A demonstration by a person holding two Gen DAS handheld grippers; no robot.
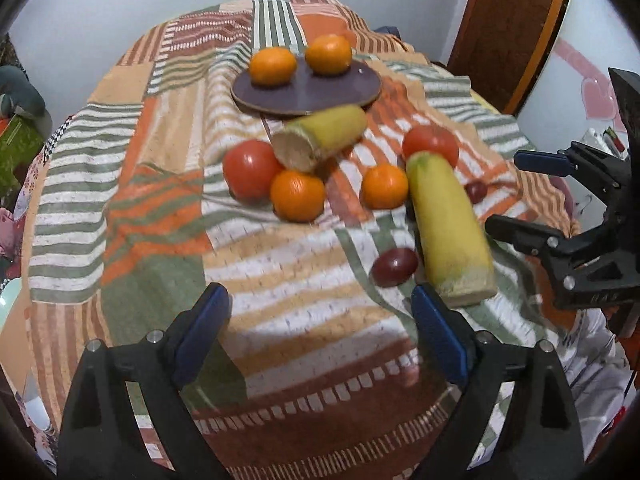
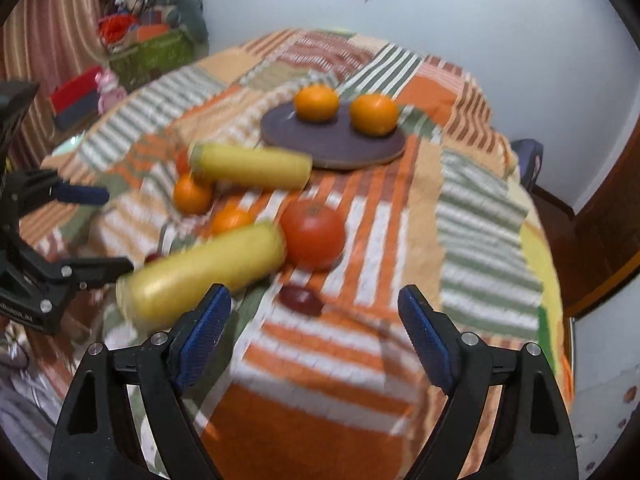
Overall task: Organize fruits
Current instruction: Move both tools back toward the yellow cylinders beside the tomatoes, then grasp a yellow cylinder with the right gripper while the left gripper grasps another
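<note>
A dark round plate (image 1: pixel 316 94) (image 2: pixel 320 142) at the far side of the table holds two oranges (image 1: pixel 273 65) (image 1: pixel 329 54). In front of it lie two yellow corn cobs (image 1: pixel 320 136) (image 1: pixel 448 228), two tomatoes (image 1: pixel 250 170) (image 1: pixel 430 144), two more oranges (image 1: pixel 298 195) (image 1: pixel 384 186) and two dark red plums (image 1: pixel 394 266) (image 1: pixel 477 191). My left gripper (image 1: pixel 320 320) is open and empty, above the cloth near the closer cob. My right gripper (image 2: pixel 314 312) is open and empty, over a plum (image 2: pixel 300 300) and near a tomato (image 2: pixel 313 234).
A striped patchwork cloth (image 1: pixel 140 200) covers the round table. A wooden door (image 1: pixel 508 28) stands at the right. Boxes and clutter (image 2: pixel 148 52) sit on the left beyond the table. The right gripper shows at the right edge of the left wrist view (image 1: pixel 532 196).
</note>
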